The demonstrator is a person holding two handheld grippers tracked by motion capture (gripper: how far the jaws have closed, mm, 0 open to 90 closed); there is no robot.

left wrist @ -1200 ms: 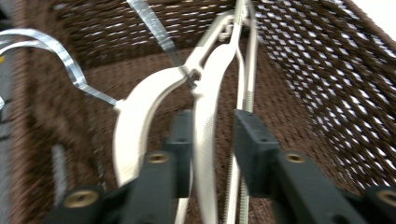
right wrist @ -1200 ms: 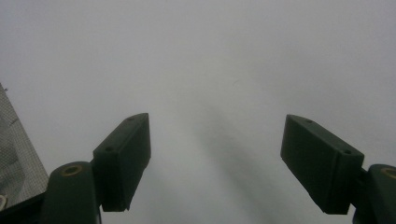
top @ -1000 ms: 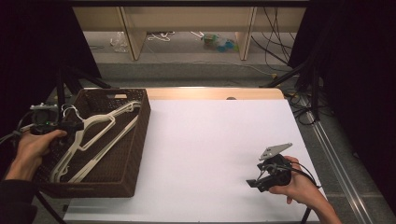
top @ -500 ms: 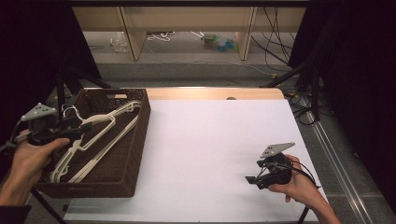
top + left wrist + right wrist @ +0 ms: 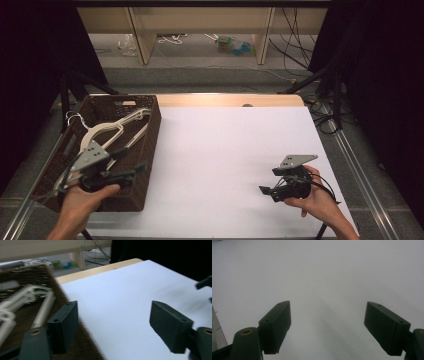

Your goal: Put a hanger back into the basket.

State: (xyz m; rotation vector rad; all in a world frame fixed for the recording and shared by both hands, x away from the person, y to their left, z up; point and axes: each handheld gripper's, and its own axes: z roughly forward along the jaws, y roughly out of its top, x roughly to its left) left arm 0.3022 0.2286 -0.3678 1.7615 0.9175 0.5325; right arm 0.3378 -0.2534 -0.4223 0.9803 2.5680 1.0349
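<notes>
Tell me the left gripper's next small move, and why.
Probably swing the left gripper back over the wicker basket toward the white hangers. Its jaws have just been opening, stand wide with nothing between them, and point at bare white table; the hangers lie in the basket.

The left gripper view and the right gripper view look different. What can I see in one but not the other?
The left gripper view takes in the brown basket with pale hangers lying inside, the table's wooden edge, and floor clutter beyond. The left gripper has just been opening its jaws, with nothing between them. The right gripper view looks down at the plain white tabletop past the right gripper. Both share that white tabletop and two black jaws standing wide apart and empty.
</notes>
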